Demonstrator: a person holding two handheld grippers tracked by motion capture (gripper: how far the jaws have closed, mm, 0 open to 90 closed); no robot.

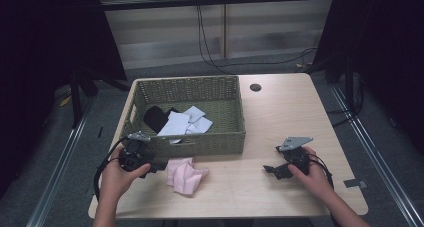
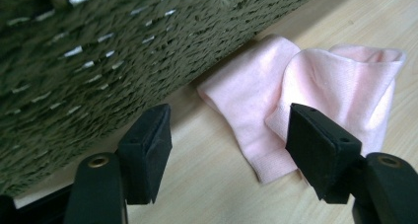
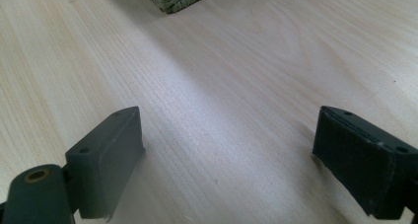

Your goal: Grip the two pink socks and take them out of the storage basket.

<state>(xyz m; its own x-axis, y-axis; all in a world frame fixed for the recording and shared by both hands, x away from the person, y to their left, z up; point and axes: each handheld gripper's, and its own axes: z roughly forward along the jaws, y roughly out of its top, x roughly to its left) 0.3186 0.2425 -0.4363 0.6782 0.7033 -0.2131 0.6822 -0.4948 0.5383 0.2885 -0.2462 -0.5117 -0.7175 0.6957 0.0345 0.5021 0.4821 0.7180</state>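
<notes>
A pink sock (image 1: 185,175) lies crumpled on the wooden counter (image 1: 280,117), just beside the front wall of a green woven basket (image 1: 220,137) that holds white cloths (image 1: 185,122) and a black one (image 1: 155,117). The left gripper (image 1: 162,164), held low beside the basket, points at the sock with its jaws parted; one jaw overlaps the sock's edge, but nothing is gripped. The right gripper (image 1: 268,170) rests well apart on bare wood, jaws wide and holding nothing.
</notes>
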